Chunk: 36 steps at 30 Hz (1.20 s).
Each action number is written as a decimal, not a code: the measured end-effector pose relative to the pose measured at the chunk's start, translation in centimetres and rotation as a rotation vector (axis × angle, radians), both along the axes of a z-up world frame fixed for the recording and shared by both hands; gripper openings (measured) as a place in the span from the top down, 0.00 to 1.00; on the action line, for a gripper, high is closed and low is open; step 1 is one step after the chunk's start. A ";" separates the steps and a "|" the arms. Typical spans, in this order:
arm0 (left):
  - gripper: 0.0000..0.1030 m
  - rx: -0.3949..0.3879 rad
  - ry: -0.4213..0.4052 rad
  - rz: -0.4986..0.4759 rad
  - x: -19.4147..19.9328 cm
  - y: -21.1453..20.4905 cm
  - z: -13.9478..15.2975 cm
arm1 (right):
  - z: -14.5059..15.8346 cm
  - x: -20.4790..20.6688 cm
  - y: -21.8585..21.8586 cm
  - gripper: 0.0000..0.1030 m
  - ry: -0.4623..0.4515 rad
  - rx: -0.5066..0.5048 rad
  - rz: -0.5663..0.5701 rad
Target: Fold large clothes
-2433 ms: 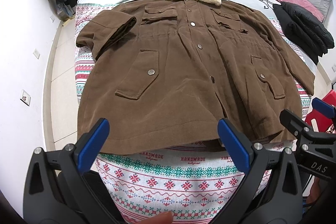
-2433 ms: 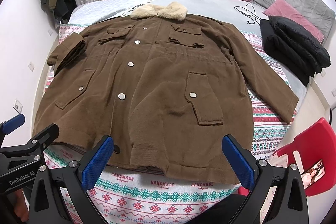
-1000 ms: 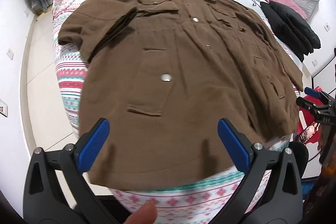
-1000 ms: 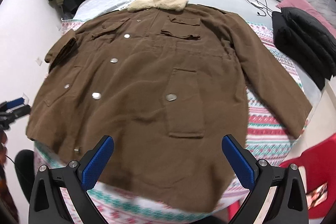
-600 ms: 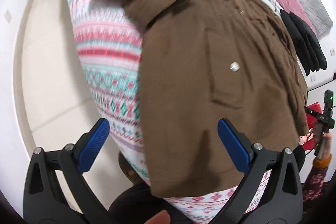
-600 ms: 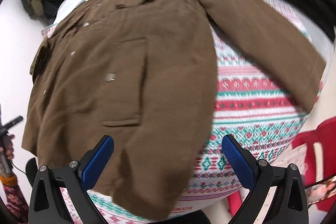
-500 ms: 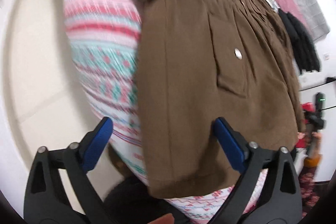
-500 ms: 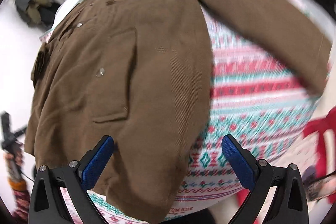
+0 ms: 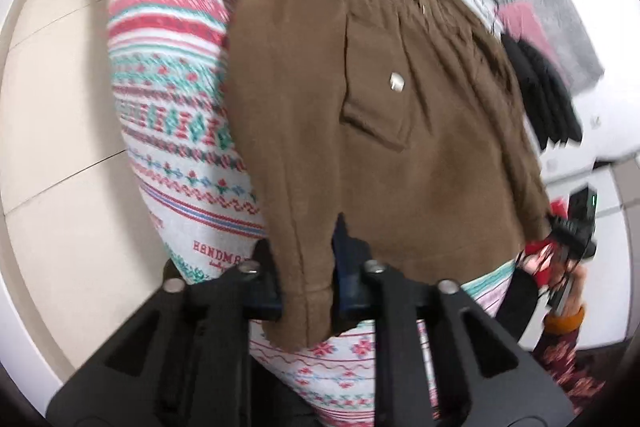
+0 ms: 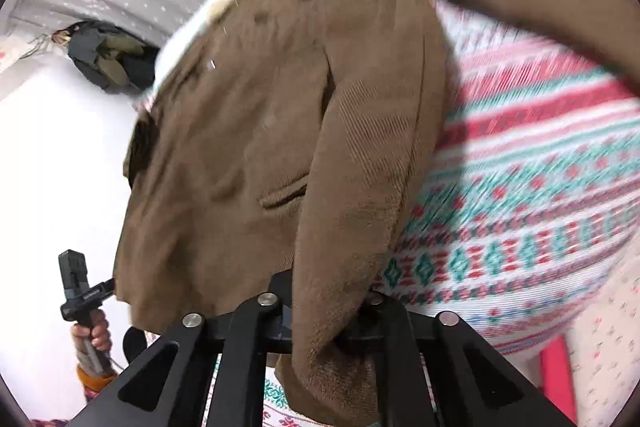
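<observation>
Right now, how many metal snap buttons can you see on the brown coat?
1 clear: a silver snap on the lower pocket flap of the brown coat, left wrist view. A faint glint in the blurred right wrist view may be another; folds may hide more.

"HANDMA…" printed in red on patterned blanket (image 9: 176, 131)

The left wrist view looks steeply down from just above the left gripper (image 9: 306, 283), very close to the left bottom corner of the brown coat (image 9: 360, 131) on the bed (image 9: 168, 99), with the floor (image 9: 52, 99) at its left. The right wrist view looks down along the right gripper (image 10: 326, 323), equally close, at the opposite corner. Both share the coat and patterned blanket, and each catches the other gripper at its edge.
</observation>
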State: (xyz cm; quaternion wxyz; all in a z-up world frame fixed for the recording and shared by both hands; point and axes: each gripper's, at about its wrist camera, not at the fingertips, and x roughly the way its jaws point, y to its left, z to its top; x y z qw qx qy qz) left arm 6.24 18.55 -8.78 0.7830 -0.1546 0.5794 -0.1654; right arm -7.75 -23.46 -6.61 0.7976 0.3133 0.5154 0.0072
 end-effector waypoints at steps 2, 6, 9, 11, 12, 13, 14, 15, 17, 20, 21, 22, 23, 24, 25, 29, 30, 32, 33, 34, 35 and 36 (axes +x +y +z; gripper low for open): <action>0.86 0.029 -0.089 0.017 -0.7 0.4 2.8 | 3.5 -1.4 -0.7 0.93 -0.067 -0.062 -0.027; 0.86 -0.002 -0.122 0.047 -1.8 2.3 5.6 | 8.0 -3.3 -3.5 0.94 -0.110 -0.155 -0.094; 0.86 0.073 -0.008 0.017 -2.0 2.2 1.8 | 7.6 -2.5 -2.9 0.93 0.010 -0.298 -0.076; 0.85 0.118 0.080 0.005 -1.8 1.8 -2.0 | 4.3 -1.9 -2.3 0.93 0.160 -0.377 -0.022; 0.85 0.116 0.094 0.008 -1.7 1.9 -3.2 | 3.1 -2.0 -2.4 0.91 0.200 -0.383 -0.009; 0.84 0.108 0.093 0.013 -1.6 2.0 -3.4 | 1.3 -1.6 -2.5 0.89 0.257 -0.395 -0.004; 0.81 0.111 0.082 0.016 -1.6 2.0 -3.0 | 0.4 -1.6 -2.8 0.85 0.277 -0.403 -0.025; 0.78 0.132 0.054 0.006 -1.6 1.9 -2.3 | 0.4 -1.4 -3.0 0.80 0.272 -0.402 -0.036; 0.62 0.246 -0.016 -0.024 -1.9 1.4 -0.7 | 1.8 -1.6 -2.9 0.68 0.287 -0.465 -0.040; 0.32 0.388 -0.138 -0.018 -2.0 1.4 2.0 | 4.5 -1.8 -2.3 0.61 0.297 -0.560 -0.048; 0.28 0.403 -0.183 -0.010 -1.8 1.5 2.9 | 5.3 -1.8 -2.3 0.56 0.282 -0.557 -0.053; 0.23 0.416 -0.237 -0.002 -1.6 1.5 3.8 | 6.9 -1.7 -2.2 0.52 0.239 -0.542 -0.067; 0.22 0.425 -0.277 -0.002 -1.0 1.3 4.4 | 7.8 -1.7 -2.0 0.43 0.216 -0.537 -0.072; 0.21 0.432 -0.304 -0.008 -0.6 0.9 4.8 | 9.2 -1.1 -1.4 0.36 0.169 -0.537 -0.074; 0.20 0.444 -0.330 -0.018 0.3 0.4 5.1 | 10.0 -0.6 -0.9 0.34 0.139 -0.545 -0.067; 0.20 0.485 -0.387 -0.069 4.3 -2.3 4.8 | 9.9 3.1 1.9 0.28 0.064 -0.587 0.004; 0.20 0.498 -0.398 -0.082 5.6 -3.2 4.5 | 9.4 4.8 2.9 0.28 0.061 -0.591 0.018; 0.20 0.534 -0.423 -0.102 7.8 -4.8 3.7 | 8.4 7.6 4.8 0.28 0.056 -0.589 0.066; 0.20 0.558 -0.437 -0.116 8.6 -5.7 3.3 | 7.7 8.7 5.5 0.28 0.046 -0.582 0.086; 0.20 0.586 -0.443 -0.127 9.6 -6.4 2.7 | 7.2 10.0 6.2 0.28 0.033 -0.570 0.106; 0.20 0.612 -0.443 -0.142 11.1 -7.3 2.0 | 6.7 10.8 6.8 0.28 0.025 -0.560 0.116; 0.20 0.624 -0.447 -0.152 11.7 -7.8 1.7 | 6.2 11.8 7.5 0.28 0.021 -0.545 0.124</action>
